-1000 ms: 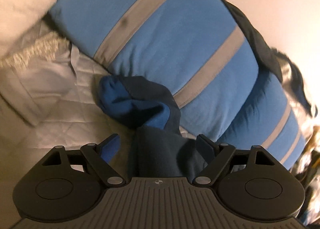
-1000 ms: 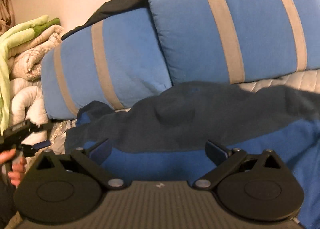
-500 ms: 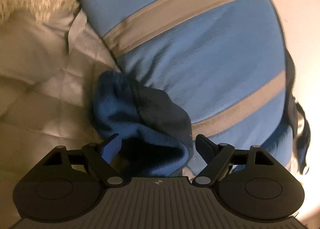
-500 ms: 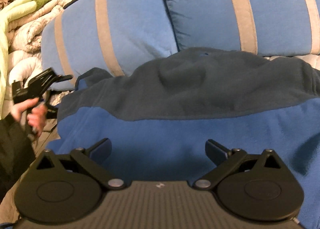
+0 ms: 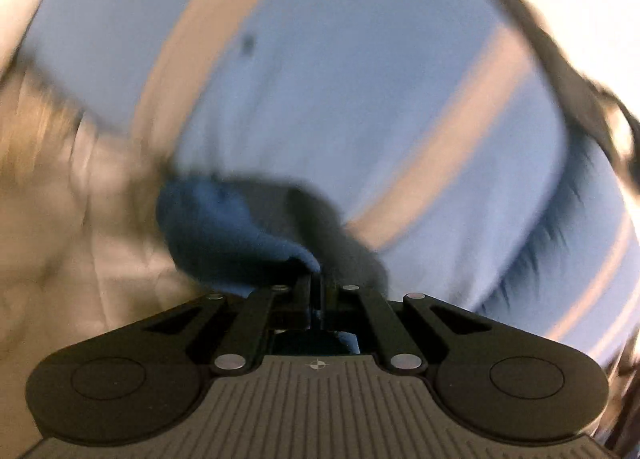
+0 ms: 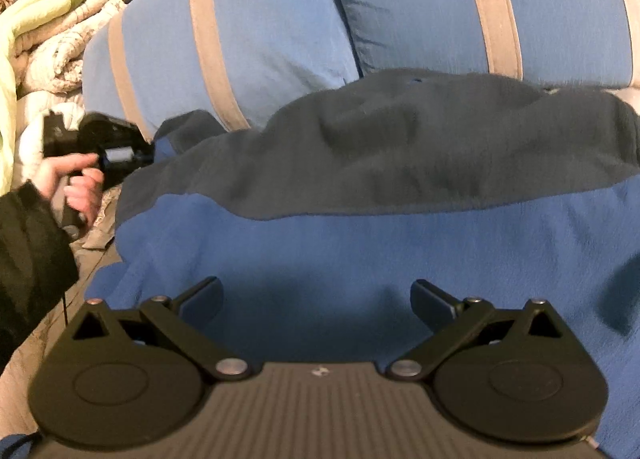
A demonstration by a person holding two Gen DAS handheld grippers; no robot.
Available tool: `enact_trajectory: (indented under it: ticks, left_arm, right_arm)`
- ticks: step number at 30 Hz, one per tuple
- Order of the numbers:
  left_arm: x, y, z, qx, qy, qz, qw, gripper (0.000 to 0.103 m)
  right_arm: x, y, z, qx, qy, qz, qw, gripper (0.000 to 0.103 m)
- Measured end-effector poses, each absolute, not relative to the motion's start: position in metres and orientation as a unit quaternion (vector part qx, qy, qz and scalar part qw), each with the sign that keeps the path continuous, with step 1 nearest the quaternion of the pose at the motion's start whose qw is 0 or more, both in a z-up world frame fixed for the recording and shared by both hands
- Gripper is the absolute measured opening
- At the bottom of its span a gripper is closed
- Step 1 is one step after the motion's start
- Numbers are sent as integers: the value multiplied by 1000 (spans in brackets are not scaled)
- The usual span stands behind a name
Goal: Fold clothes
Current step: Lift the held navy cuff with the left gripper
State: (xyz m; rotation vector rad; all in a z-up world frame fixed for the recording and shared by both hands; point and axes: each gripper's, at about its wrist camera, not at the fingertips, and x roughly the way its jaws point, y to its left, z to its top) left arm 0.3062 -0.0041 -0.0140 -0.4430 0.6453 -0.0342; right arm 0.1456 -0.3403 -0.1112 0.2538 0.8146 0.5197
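A blue and dark grey fleece top (image 6: 360, 219) lies spread on the bed in front of the pillows. My right gripper (image 6: 316, 299) is open, its fingers low over the blue part, holding nothing. My left gripper (image 5: 318, 283) is shut on the fleece sleeve (image 5: 240, 235), a bunched blue and grey end beside the striped pillow; this view is motion-blurred. The left gripper also shows at the left of the right wrist view (image 6: 120, 155), held in a hand at the sleeve end.
Two blue pillows with beige stripes (image 6: 400, 7) stand behind the top. A stack of folded cream and green blankets (image 6: 48, 27) sits at the far left. The quilted beige bedspread (image 5: 80, 251) lies left of the sleeve.
My left gripper has closed on the sleeve end and is moving fast. My right gripper has moved forward, lower over the blue body of the top, still open.
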Motion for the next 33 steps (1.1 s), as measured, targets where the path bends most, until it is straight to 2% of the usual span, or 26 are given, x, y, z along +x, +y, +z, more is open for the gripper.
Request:
enact_trajectory:
  ticks: [5, 13, 23, 28, 29, 30, 33]
  left_arm:
    - [270, -58, 37, -34, 270, -48, 961, 4]
    - [194, -129, 31, 114, 233, -94, 961, 4]
    - [150, -194, -37, 291, 266, -184, 900, 4]
    - [148, -198, -54, 315, 298, -192, 880, 10]
    - [147, -197, -53, 308, 300, -196, 882, 14]
    - [146, -195, -52, 300, 301, -200, 883, 27]
    - [144, -189, -49, 277, 306, -214, 885, 53]
  right_arm:
    - [144, -342, -110, 129, 384, 253, 878, 103]
    - [145, -343, -111, 144, 389, 255, 874, 103]
    - [151, -352, -112, 180, 384, 232, 875, 103]
    - [158, -357, -115, 193, 389, 215, 875, 103]
    - [160, -358, -116, 196, 391, 213, 874, 103]
    - [161, -358, -116, 197, 393, 212, 872, 103]
    - [162, -358, -117, 198, 396, 215, 870, 103]
